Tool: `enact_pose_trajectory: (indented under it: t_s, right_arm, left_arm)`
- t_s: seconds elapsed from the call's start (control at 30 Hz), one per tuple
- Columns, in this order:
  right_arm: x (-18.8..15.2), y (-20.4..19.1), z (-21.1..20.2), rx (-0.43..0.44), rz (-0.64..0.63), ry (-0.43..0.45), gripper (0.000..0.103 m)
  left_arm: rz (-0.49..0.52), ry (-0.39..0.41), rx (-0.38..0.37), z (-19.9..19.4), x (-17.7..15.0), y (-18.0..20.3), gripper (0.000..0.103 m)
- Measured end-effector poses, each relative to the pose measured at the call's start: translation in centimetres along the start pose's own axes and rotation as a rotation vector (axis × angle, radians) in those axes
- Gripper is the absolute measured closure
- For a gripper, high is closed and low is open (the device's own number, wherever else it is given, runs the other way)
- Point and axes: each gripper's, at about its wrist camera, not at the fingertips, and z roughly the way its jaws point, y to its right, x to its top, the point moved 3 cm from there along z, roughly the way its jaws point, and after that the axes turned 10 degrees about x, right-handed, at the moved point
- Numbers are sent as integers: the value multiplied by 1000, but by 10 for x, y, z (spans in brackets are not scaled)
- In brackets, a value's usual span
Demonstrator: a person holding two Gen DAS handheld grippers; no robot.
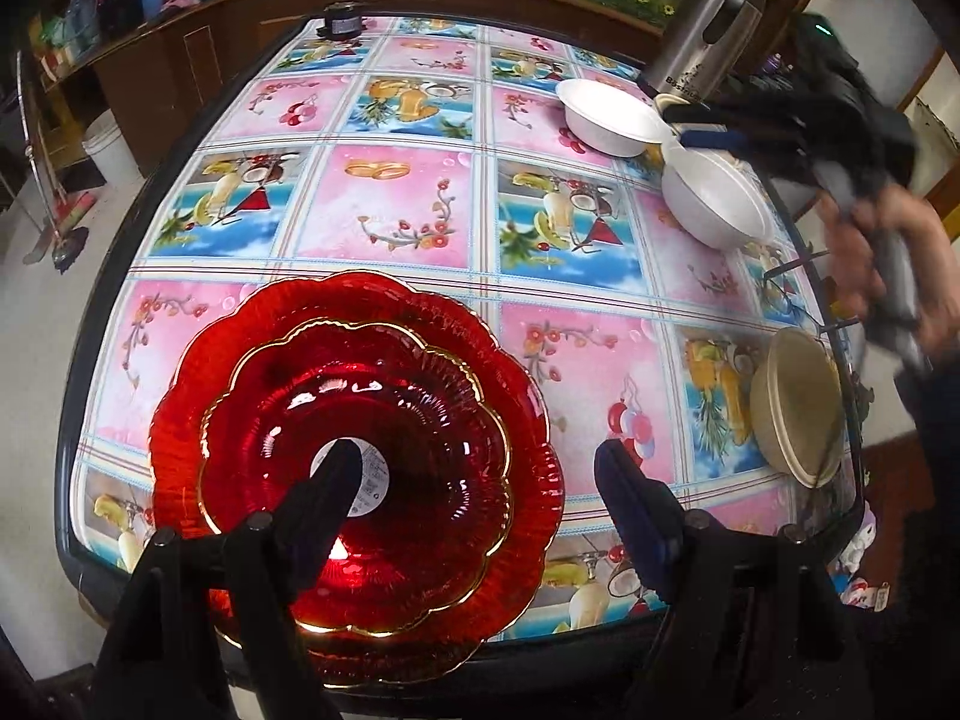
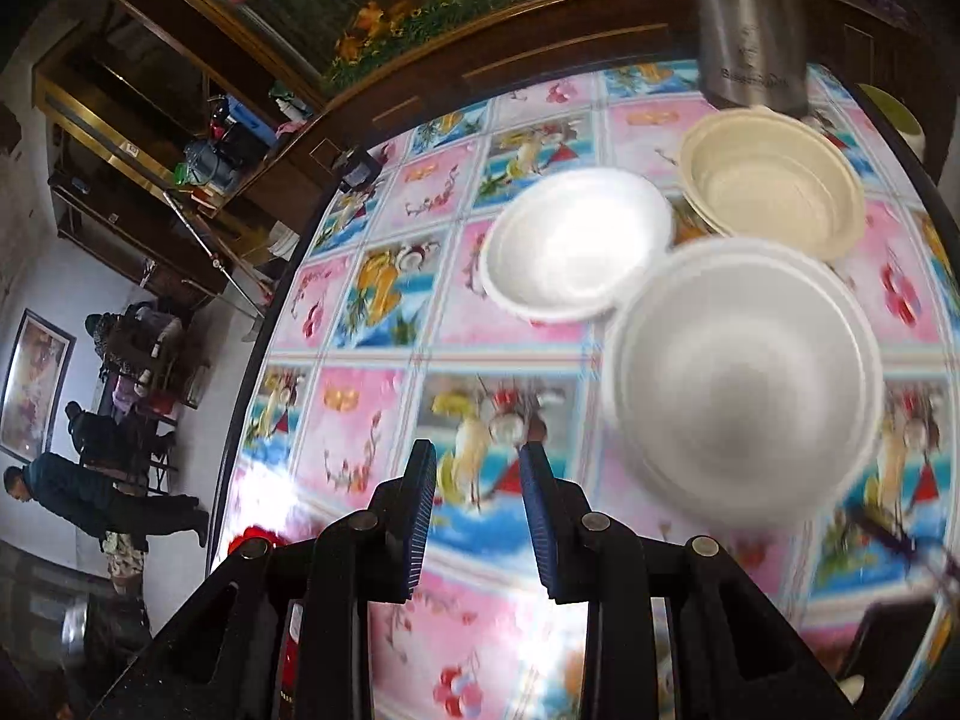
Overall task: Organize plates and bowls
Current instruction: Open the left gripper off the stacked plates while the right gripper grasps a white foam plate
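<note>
At the table's near edge I hold my left gripper [image 1: 474, 486] spread wide over the red plates [image 1: 354, 456], stacked and overhanging, so a nudge could tip them off, while my right gripper [image 2: 477, 492], parted and holding nothing, faces empty white bowls [image 2: 576, 246] and a cream bowl [image 2: 774, 186] at the far corner.

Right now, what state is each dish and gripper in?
Red plates: two stacked, smaller on top.
White bowl: upright, empty.
Second white bowl: tilted, empty.
Beige bowl: on table, near edge.
Left gripper: open, holding nothing.
Right gripper: open, holding nothing.
</note>
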Motion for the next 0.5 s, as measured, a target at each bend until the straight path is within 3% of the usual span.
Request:
enact_pose_trajectory:
  t_s: [0.27, 0.5]
  right_arm:
    - [63, 32, 64, -73, 28, -33, 64]
    - [52, 37, 90, -29, 19, -143, 62]
  left_arm:
    - [-52, -15, 27, -2, -11, -10, 24]
    - [-87, -17, 26, 3, -4, -20, 24]
